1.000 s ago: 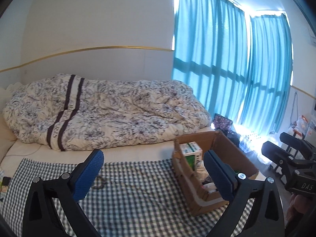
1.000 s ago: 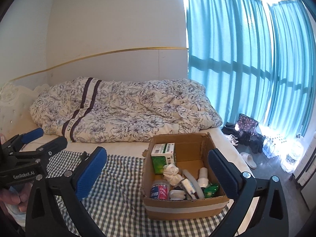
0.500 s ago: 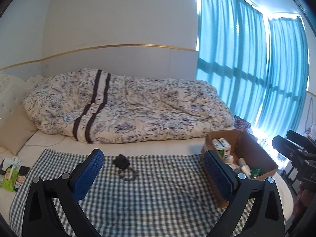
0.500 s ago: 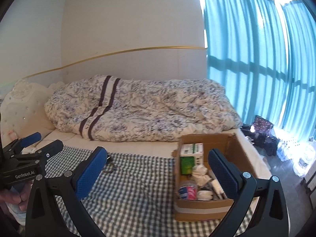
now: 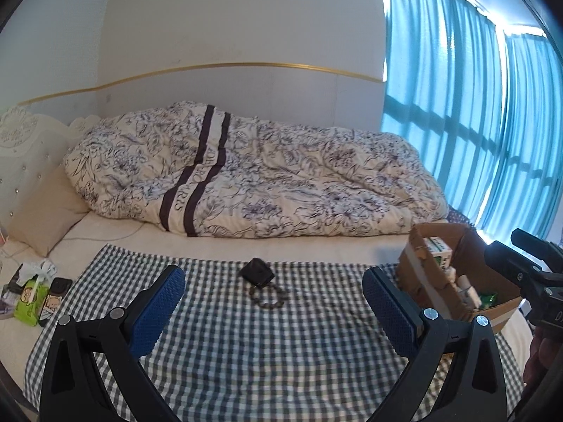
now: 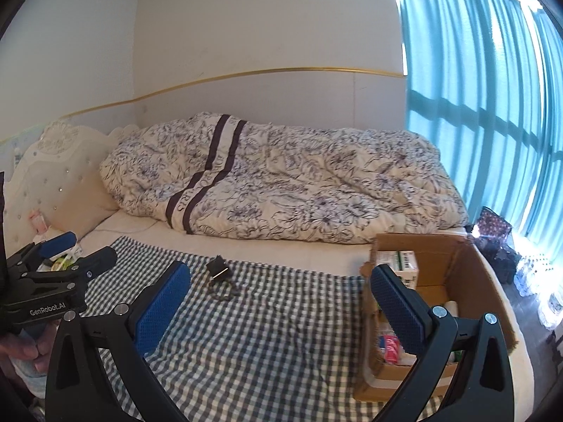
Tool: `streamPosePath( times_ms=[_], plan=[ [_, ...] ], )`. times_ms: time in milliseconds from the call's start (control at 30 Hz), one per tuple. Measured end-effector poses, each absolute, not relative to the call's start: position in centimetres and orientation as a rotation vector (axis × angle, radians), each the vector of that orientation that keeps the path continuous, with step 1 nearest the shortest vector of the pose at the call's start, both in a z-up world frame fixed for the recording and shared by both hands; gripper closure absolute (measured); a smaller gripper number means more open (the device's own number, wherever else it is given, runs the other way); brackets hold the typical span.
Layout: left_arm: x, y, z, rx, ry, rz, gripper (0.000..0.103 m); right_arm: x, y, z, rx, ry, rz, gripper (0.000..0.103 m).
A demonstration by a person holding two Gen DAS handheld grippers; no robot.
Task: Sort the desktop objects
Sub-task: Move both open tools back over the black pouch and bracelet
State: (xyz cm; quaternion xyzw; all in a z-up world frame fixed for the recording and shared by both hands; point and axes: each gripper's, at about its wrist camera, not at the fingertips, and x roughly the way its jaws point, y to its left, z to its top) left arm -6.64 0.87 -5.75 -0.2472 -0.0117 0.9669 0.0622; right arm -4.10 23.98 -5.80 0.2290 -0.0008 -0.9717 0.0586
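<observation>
Both grippers are spread wide with nothing in them. The left gripper (image 5: 274, 302) hangs over the near part of the checkered cloth (image 5: 281, 351), and lined up past its blue pads sits the small black box (image 5: 257, 273) with a beaded bracelet (image 5: 269, 297) lying right against it, roughly mid-cloth toward the far edge. Looks like those two are the last loose bits, and my guess is the left one goes for them, since it's the one pointed straight at them.

The right gripper (image 6: 281, 306) hovers over the cloth too, closer to the right edge where the cardboard box (image 6: 468, 263) sits. Its flaps are open and it's already holding a green-and-white carton (image 6: 399, 262) plus some small stuff, so that's clearly the drop spot.

Room-wise, the cloth between the grippers and the black box is bare. The rumpled duvet (image 5: 246, 176) is well behind, off the cloth. There's a green tissue pack (image 5: 31, 297) just off the left edge, out of the way.
</observation>
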Motion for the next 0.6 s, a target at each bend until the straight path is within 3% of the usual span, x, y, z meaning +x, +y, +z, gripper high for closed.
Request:
streamPosePath(
  times_ms=[600],
  plan=[
    [-13.3, -3.7, -13.1, -0.957, -0.07, 2.94, 0.0, -12.8, 19.3, -12.0, 0.83, 0.018, -2.776, 0.0]
  ],
)
